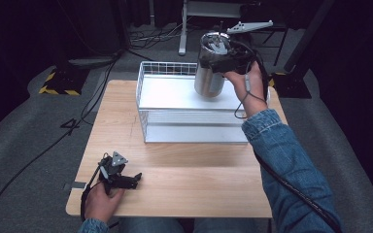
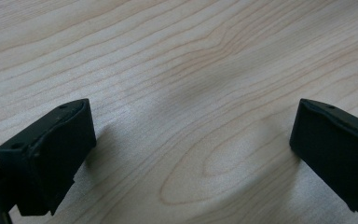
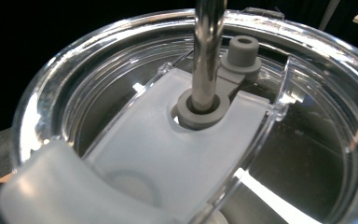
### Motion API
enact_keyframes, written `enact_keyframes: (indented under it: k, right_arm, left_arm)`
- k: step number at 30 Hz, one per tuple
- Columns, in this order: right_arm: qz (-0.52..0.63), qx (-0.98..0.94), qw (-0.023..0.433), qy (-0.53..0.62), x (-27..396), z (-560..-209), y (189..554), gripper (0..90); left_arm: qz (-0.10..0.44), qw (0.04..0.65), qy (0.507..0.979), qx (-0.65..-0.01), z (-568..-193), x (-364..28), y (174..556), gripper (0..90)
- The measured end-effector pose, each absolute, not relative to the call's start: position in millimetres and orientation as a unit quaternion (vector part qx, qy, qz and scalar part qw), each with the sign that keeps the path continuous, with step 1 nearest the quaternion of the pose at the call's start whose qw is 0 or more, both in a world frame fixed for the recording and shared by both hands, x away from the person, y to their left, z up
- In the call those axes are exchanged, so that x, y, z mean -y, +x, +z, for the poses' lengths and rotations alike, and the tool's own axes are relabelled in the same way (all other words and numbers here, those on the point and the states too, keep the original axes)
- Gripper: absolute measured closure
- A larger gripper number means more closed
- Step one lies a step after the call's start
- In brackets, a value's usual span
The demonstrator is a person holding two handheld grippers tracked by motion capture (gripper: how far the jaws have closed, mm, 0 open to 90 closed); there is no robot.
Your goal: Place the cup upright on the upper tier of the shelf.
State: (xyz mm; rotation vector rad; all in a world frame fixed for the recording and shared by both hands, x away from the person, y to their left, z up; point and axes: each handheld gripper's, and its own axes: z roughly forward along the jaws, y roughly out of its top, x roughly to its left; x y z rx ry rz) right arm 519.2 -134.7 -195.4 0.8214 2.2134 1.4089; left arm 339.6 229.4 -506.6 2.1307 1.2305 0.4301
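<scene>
On the wooden bench (image 1: 184, 170) stands a white wire basket (image 1: 148, 104) with a flat white shelf across its top. The right hand-held gripper (image 1: 223, 62) is at the upper rim of a stainless steel tumbler (image 1: 209, 80), which is above the right rear part of that shelf; whether its base touches the shelf cannot be told. The person's right hand (image 1: 247, 80) is just to the right of the cup, the denim sleeve (image 1: 291, 170) reaching in from the lower right. How the jaws of this hand-held gripper stand cannot be told.

The right gripper view looks close down onto the tumbler's clear plastic lid (image 3: 98, 84). A metal straw (image 3: 207, 46) passes upright through a grey rubber grommet (image 3: 200, 112) in the lid's frosted slider, and a small grey plug stands just behind it.

The left hand-held gripper (image 1: 126, 180) lies low at the bench's near left corner, held in the left hand (image 1: 102, 201). In the left gripper view its jaws stand wide apart over bare wood grain, nothing between them.
</scene>
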Motion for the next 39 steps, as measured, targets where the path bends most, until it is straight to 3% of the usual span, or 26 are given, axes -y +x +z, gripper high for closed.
enact_keyframes:
  k: [39]
  right_arm:
    - [0.505,-0.787,0.184,0.303,124.7,-229.8,532.7,3.6]
  left_arm:
    - [0.164,0.316,0.809,-0.468,-506.6,-229.3,339.5,0.6]
